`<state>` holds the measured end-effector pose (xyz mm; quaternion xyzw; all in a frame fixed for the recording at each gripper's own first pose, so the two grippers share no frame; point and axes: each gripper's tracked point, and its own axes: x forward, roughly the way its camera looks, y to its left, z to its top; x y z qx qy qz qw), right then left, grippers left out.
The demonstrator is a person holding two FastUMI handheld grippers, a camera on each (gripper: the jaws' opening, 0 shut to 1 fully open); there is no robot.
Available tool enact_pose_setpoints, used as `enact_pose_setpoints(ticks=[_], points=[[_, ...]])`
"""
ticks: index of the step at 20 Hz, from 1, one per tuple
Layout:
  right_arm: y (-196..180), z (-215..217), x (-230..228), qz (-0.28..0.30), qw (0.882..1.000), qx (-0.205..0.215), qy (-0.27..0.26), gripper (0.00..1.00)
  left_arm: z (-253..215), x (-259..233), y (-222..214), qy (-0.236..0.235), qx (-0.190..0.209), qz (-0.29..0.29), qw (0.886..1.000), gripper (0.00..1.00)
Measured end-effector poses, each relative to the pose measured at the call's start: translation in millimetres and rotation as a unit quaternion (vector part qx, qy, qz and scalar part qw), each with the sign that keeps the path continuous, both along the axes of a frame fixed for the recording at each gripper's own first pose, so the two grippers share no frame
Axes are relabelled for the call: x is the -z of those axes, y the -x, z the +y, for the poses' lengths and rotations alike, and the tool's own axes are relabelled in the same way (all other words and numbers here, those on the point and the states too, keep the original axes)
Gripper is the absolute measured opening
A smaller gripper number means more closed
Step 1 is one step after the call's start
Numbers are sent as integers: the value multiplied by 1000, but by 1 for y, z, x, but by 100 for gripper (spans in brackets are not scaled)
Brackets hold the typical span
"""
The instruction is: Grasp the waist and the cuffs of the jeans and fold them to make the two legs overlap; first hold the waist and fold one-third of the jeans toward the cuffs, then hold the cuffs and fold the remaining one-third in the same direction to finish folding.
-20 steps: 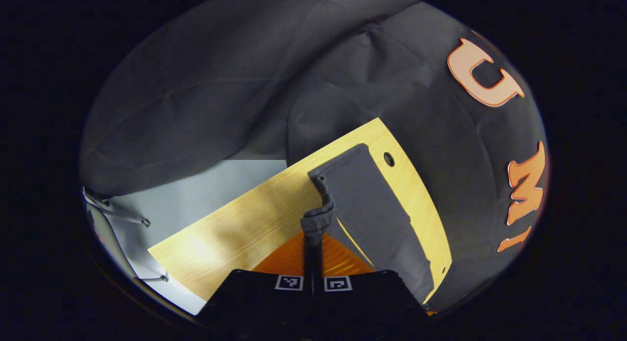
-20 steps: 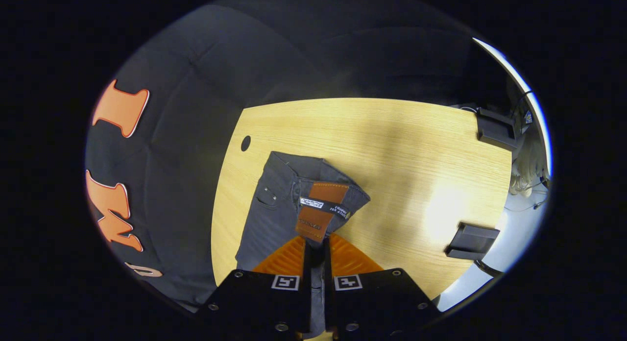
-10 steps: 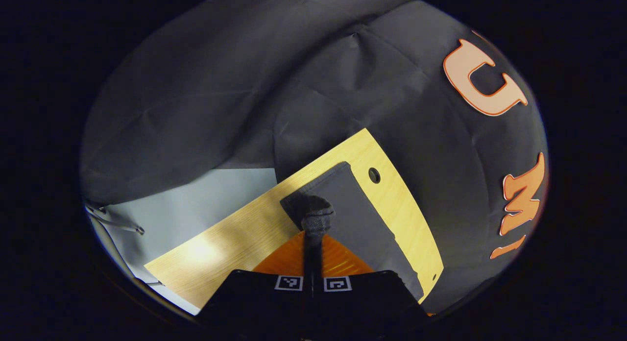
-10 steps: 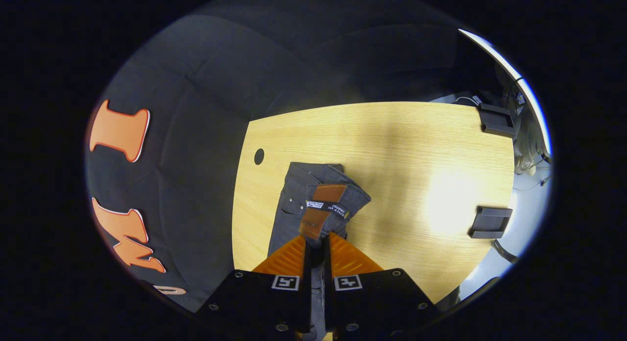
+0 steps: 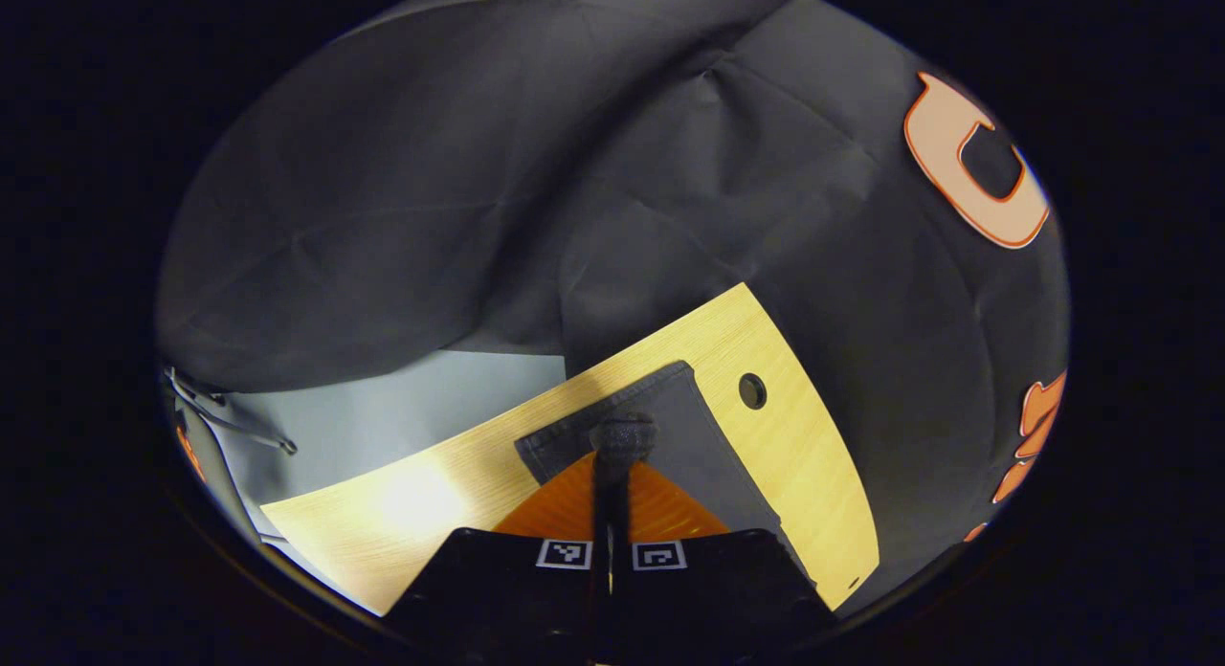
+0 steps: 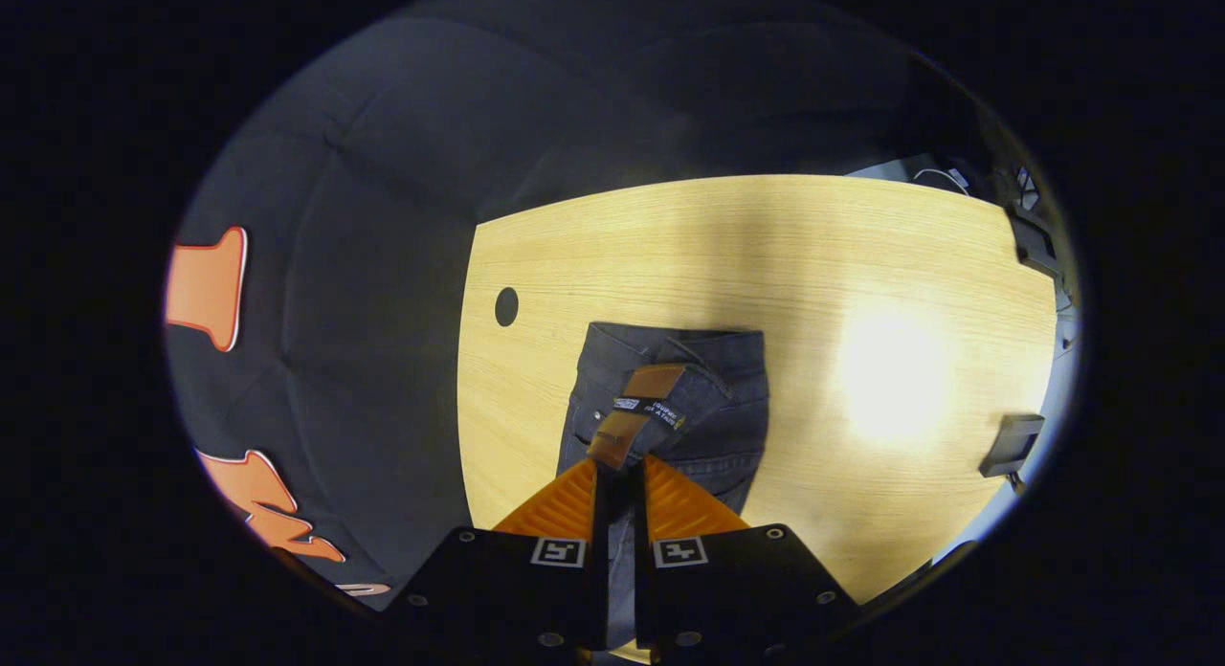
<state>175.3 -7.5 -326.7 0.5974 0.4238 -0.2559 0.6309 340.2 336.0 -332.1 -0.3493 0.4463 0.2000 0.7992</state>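
Jeans (image 6: pixel 713 427): we're mid leg-overlap fold, thirds not started
left gripper (image 5: pixel 612 455): clamped on cuffs (image 5: pixel 622 434)
right gripper (image 6: pixel 620 470): pinching waist (image 6: pixel 651 408)

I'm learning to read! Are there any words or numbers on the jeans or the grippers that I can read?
Strip tag at the waist of the jeans: small print, too blurred to read.
Brown patch under that tag: a stamped mark, too blurred to read.
Square markers on the right gripper, and the same kind on the left gripper: black-and-white patterns, not words or numbers.
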Motion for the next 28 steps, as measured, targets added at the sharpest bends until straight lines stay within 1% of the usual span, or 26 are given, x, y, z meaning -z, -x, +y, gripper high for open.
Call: enact_pose_setpoints(ticks=[2,4,8,9,10,11,13,14,15,16,17,18,19,20,21,22,23,24,25,27,28], points=[[-17,4,11,6,1000,-3,-7,12,-4,10,-11,-26,15,16,999,1],[-28,5,19,14,1000,-12,-8,12,-6,16,-24,-40,23,23,999,1],[-42,9,30,31,999,-16,-25,12,-6,32,-36,-27,20,37,999,1],[-44,9,32,34,999,-15,-29,12,-7,32,-37,-27,25,40,999,1],[-45,9,32,37,999,-22,-33,12,-10,31,-42,-28,31,38,998,2],[-47,10,32,41,998,-22,-36,12,-17,38,-52,-25,39,34,998,6],[-50,10,27,39,998,-20,-47,12,-25,35,-62,-21,50,17,998,10],[-50,15,24,35,998,-17,-54,12,-24,31,-65,-24,53,11,998,16],[-50,11,22,31,998,-16,-55,13,-25,31,-66,-24,57,6,998,19],[-51,11,21,26,998,-19,-53,14,-26,27,-68,-24,58,-4,998,36],[-54,12,18,18,998,-19,-54,6,-26,21,-75,-28,59,-19,998,48],[-63,10,10,-3,998,-10,-57,18,-29,16,-84,-33,68,-37,996,59],[-78,9,1,-36,998,1,-58,25,-29,6,-88,-41,75,-52,995,71],[-90,5,-9,-65,996,11,-58,31,-28,-2,-91,-48,83,-67,993,81],[-96,1,-17,-82,995,20,-56,36,-31,-9,-90,-51,92,-74,992,82],[-96,0,-21,-85,995,21,-52,29,-38,-10,-88,-49,105,-86,990,84],[-91,-1,-22,-84,995,15,-43,44,-42,-13,-86,-50,117,-91,988,90],[-87,-1,-19,-77,996,4,-33,46,-44,-17,-85,-56,133,-103,984,97],[-75,0,-16,-71,997,-9,-22,49,-45,-18,-86,-66,147,-109,981,97],[-60,2,-11,-63,997,-32,3,55,-47,-22,-84,-92,183,-127,970,97],[-54,3,-8,-63,997,-42,13,69,-50,-24,-83,-109,203,-137,963,98]])
